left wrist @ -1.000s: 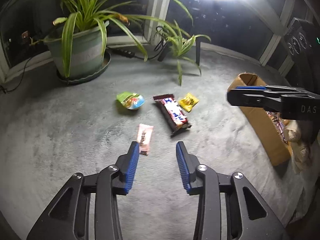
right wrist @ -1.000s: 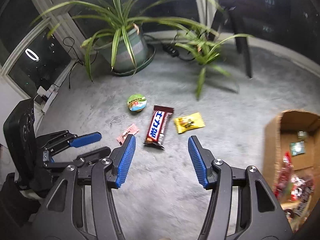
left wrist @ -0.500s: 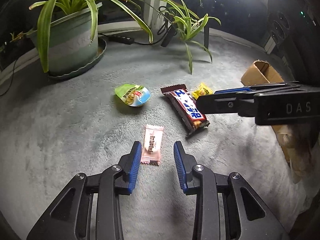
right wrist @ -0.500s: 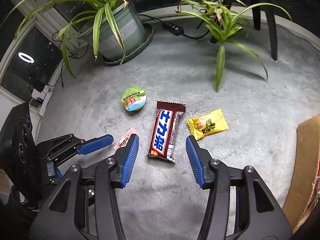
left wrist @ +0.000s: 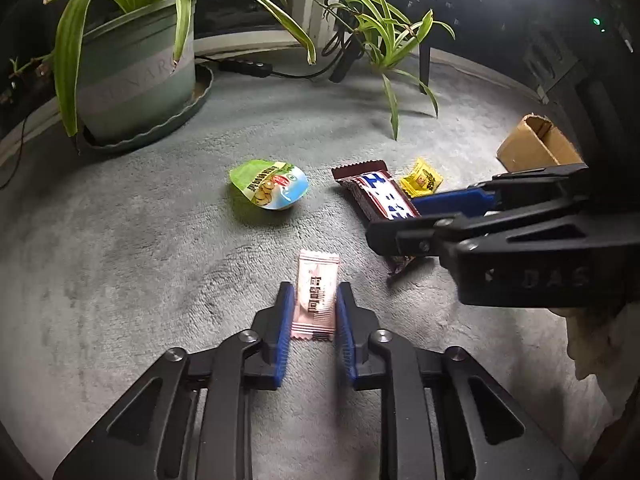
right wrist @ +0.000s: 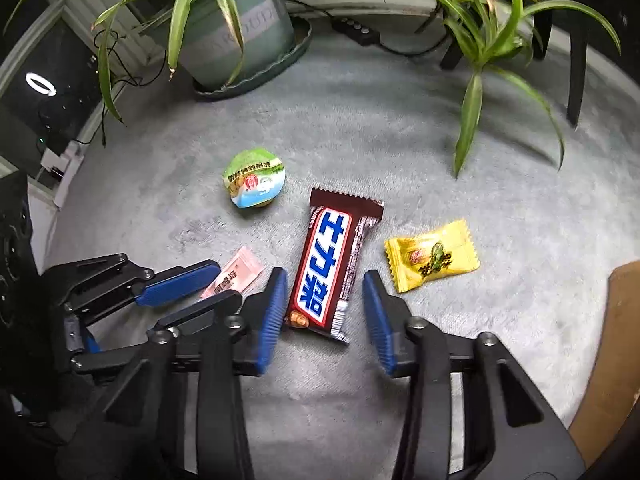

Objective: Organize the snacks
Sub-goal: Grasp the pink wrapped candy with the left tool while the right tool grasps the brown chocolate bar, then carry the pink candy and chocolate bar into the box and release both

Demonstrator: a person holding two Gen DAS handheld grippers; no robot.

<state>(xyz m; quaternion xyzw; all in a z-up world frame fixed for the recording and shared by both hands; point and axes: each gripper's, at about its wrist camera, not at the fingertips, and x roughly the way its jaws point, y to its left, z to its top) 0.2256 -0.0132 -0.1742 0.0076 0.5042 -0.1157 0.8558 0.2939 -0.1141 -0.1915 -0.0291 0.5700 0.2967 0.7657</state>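
While lying on the grey carpet (right wrist: 400, 140), the brown chocolate bar (right wrist: 332, 268) sits between the spread right gripper (right wrist: 324, 312); the left gripper (left wrist: 309, 314) brackets, narrowly parted, the pink rectangular candy wrapper (left wrist: 316, 292) alongside.

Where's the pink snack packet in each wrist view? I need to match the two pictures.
Left wrist view: the pink snack packet lies low in the centre, between the fingers of the left hand-held gripper.
Right wrist view: the packet is at lower left, partly hidden behind the left hand-held gripper's blue finger.
Shared landmark: the chocolate bar, lying just to the packet's right in both views.
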